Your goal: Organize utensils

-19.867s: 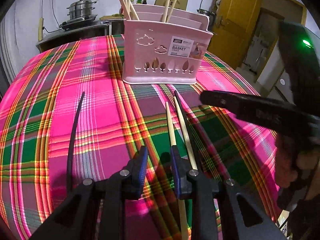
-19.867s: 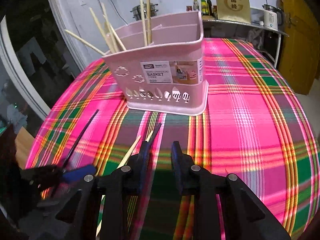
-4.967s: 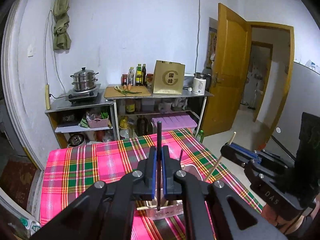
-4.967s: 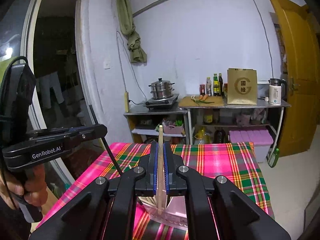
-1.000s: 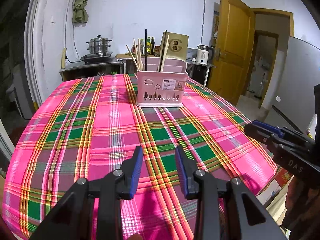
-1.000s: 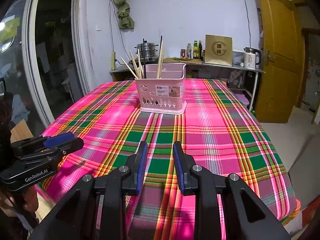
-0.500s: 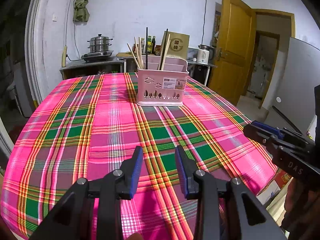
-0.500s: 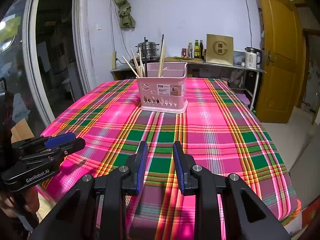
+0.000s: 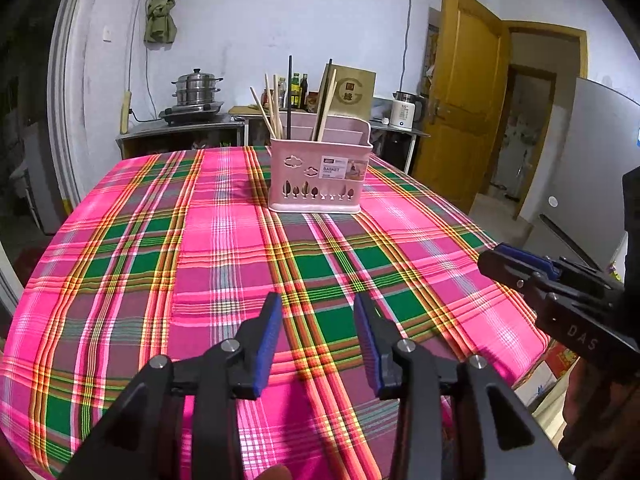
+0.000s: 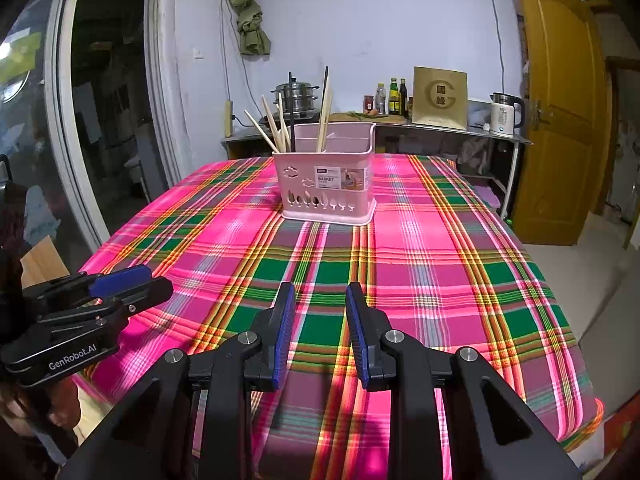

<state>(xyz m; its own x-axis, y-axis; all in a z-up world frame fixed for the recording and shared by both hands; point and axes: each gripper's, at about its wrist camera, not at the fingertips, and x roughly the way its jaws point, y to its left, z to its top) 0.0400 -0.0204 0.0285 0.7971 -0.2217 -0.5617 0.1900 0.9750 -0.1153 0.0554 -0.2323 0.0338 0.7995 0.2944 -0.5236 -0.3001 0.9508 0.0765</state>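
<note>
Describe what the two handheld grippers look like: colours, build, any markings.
Both are black, angular linkage frames with silver pivot pins and ribbed blue pads on the fingers. The left gripper reads "GenRobot.AI" in white on its side in the right wrist view; the right gripper shows "DAS" lettering in the left wrist view. No cables or sleeves are visible.

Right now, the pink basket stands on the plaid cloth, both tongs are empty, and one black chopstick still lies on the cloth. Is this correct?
Not quite: no chopstick lies on the cloth. Both wrist views show the black chopsticks standing in the pink basket. The rest holds: left tongs and right tongs are empty.
</note>
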